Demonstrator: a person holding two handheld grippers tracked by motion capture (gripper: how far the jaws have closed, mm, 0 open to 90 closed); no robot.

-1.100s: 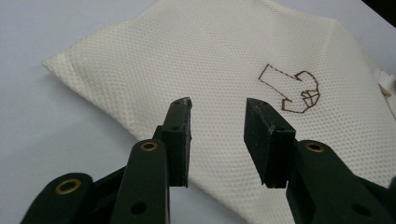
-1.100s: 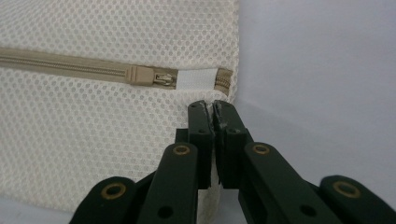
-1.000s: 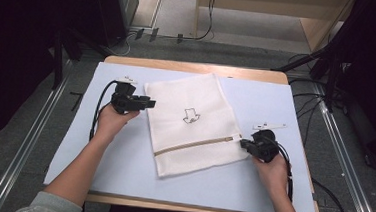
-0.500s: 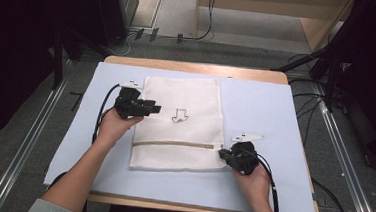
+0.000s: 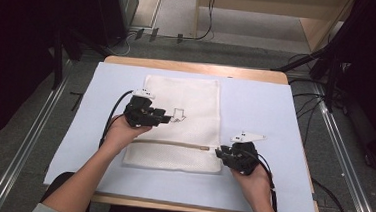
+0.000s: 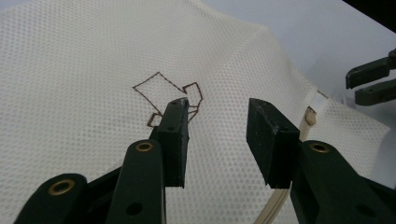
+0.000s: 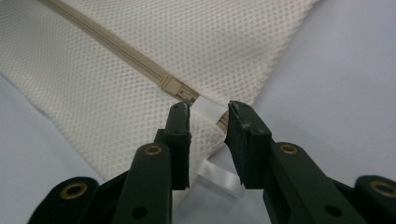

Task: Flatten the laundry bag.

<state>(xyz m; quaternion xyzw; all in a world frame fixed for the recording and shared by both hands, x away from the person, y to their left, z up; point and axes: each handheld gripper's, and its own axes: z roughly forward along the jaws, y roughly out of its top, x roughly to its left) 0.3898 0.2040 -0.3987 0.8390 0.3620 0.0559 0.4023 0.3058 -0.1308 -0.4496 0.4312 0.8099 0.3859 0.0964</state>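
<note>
- We have the mesh laundry bag (image 5: 180, 123) lying flat on the pale blue mat of the worktop (image 5: 271, 112), its zipper (image 5: 173, 144) running across near our edge
- Our left gripper (image 5: 165, 117) hovers over the bag beside the stitched arrow (image 6: 170, 93), jaws apart and empty, likely ready to pin the cloth
- Our right gripper (image 7: 208, 122) sits at the zipper's end, jaws just opening around the clear pull tab (image 7: 208, 109) without pressing it

Lab: floor cables (image 5: 207, 17), metal rails (image 5: 23, 144), covered test table (image 5: 276, 112).
</note>
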